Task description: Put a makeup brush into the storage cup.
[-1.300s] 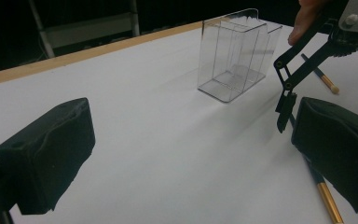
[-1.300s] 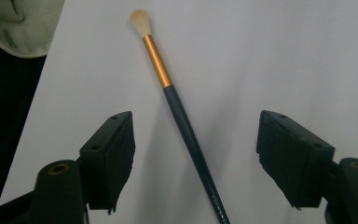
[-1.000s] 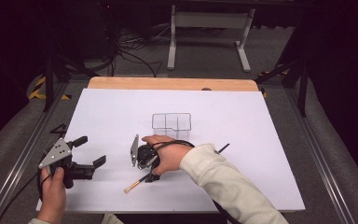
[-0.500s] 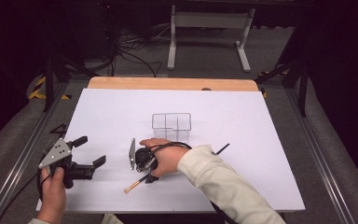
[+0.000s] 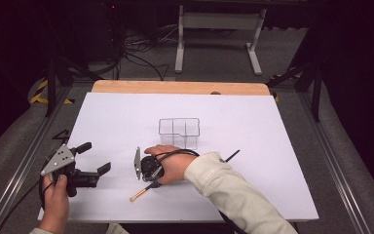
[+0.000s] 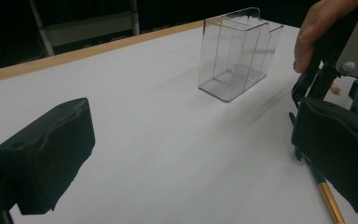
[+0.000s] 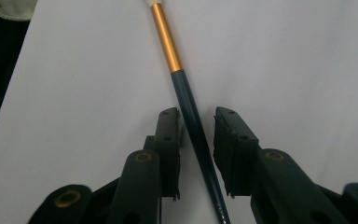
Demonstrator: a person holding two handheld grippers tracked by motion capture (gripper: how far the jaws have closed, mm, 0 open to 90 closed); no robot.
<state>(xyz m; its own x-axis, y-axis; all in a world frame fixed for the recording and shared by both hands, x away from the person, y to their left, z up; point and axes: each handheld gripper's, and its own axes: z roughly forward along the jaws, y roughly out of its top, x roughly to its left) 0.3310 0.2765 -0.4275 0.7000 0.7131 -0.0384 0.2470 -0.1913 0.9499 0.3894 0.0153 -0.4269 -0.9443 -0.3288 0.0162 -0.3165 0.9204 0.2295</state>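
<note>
Brush (image 7: 186,102) is being straddled lengthwise by the open right gripper (image 7: 198,135), handle between unclosed jaws; left gripper (image 5: 93,158) is being held open, idle near the surface's left edge.

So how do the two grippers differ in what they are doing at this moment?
The right gripper straddles the dark pen, which lies between its jaws; the left gripper has nothing between its jaws. The right jaws stand narrowly apart, the left wide. The right points down at the white sheet; the left is level. Both are open.
</note>
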